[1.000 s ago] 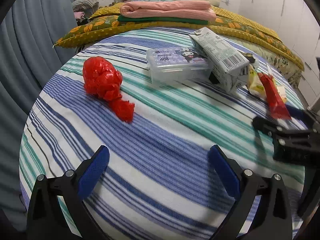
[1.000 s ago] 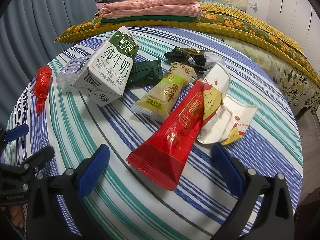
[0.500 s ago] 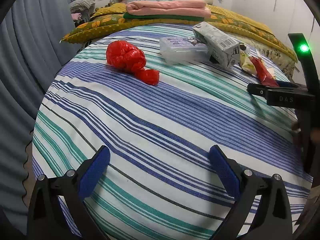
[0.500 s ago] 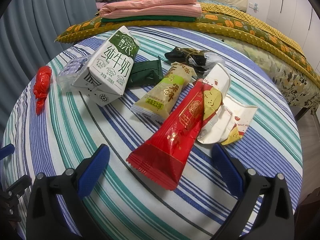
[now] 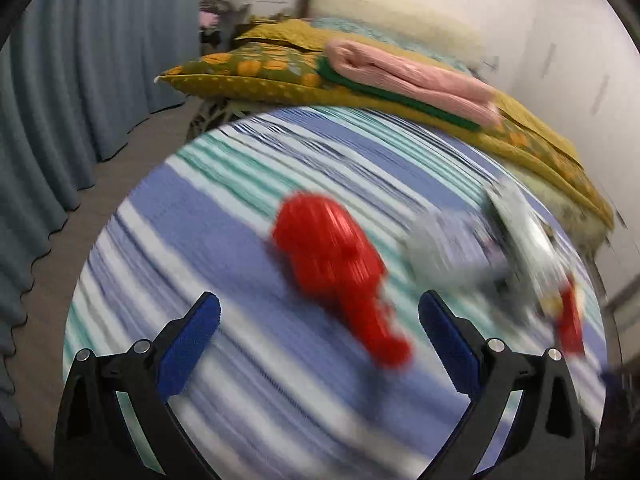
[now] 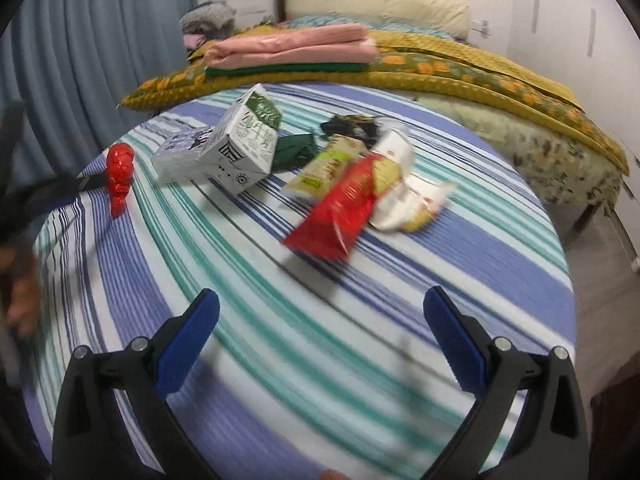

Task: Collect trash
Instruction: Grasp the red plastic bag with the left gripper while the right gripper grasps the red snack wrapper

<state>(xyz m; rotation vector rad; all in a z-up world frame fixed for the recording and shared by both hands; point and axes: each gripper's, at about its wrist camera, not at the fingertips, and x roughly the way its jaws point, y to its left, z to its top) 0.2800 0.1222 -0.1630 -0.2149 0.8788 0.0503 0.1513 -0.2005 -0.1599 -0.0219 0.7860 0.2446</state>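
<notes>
Now we're hovering both hand-held grippers, left (image 5: 319,322) and right (image 6: 321,320), jaws spread empty, over the striped cloth desk (image 6: 460,240); crinkly red bag (image 5: 336,256) lying ahead, glossy red wrapper (image 6: 340,212) mid-desk.

milk carton (image 6: 244,148): there's dark print on the white side and a green top panel, way too blurred to read
red wrapper (image 6: 340,208): gold marks, can't make them out
yellow-green snack pack (image 6: 326,166): some printing, unreadable
white wrapper (image 6: 416,200): small red lettering, smeared
left wrist view: all motion blur, 0 readable text
</notes>
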